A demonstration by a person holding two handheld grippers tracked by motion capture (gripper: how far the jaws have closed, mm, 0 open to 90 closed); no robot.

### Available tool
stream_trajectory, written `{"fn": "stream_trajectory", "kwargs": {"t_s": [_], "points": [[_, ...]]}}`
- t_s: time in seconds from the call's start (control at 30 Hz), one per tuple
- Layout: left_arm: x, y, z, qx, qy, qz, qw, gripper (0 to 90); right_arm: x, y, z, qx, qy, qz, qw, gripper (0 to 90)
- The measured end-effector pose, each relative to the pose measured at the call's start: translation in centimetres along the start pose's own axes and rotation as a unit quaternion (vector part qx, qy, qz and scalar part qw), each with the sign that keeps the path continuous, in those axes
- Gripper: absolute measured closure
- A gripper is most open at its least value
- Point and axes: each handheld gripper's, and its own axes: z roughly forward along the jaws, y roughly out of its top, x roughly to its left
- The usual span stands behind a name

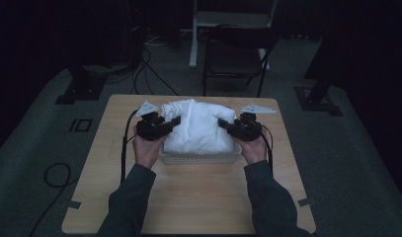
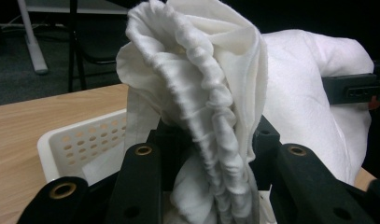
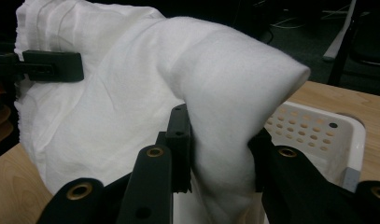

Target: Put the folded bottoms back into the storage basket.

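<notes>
On a wooden table (image 1: 188, 197) in a dark room, 2 grippers, left gripper (image 1: 175, 121) and right gripper (image 1: 221, 124), clamp a white cloth (image 1: 198, 126) bunched above a white basket (image 1: 198, 158), stretched left-right.

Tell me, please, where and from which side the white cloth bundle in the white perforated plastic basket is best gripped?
Probably by its bunched edges at each end, from the sides. The white cloth bundle rises above the white perforated plastic basket, so its gathered folds are free to pinch. The left gripper is shut on a ruched hem, and the right gripper on a thick fold at the opposite end.
</notes>
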Motion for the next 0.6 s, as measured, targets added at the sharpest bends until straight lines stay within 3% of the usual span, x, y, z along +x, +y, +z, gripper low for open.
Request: {"fn": "stream_trajectory", "kwargs": {"t_s": [0.6], "points": [[1.2,0.0,1.0,0.001,0.008,-0.012,0.9999,65.1,-0.5,0.6,1.3,0.007,-0.004,0.005,1.0000,71.6]]}}
